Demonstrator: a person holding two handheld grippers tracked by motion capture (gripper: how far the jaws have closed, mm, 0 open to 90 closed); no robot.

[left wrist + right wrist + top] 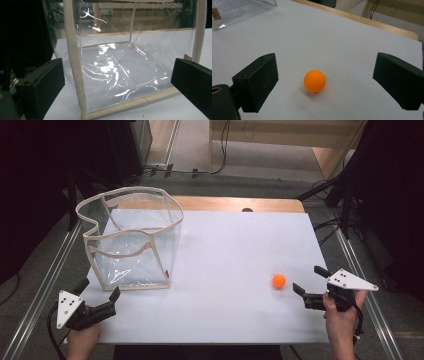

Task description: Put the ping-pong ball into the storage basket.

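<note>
Right gripper view: orange ball [314,81] btwn spread, empty jaws of right gripper [325,82]. Risk: off-centre closing rolls ball away. Left gripper [117,85] spread, empty, facing clear bag [120,72].

Light is falling from above and is making the white table [225,250] bright, while the room around it is staying very dark. The high view is looking soft and a little grainy. In the left gripper view, white glare is shining on the clear plastic bag [117,70], and the near black jaws are looking blurred. In the right gripper view, the orange ball [314,81] is casting a faint, soft shadow.
</note>
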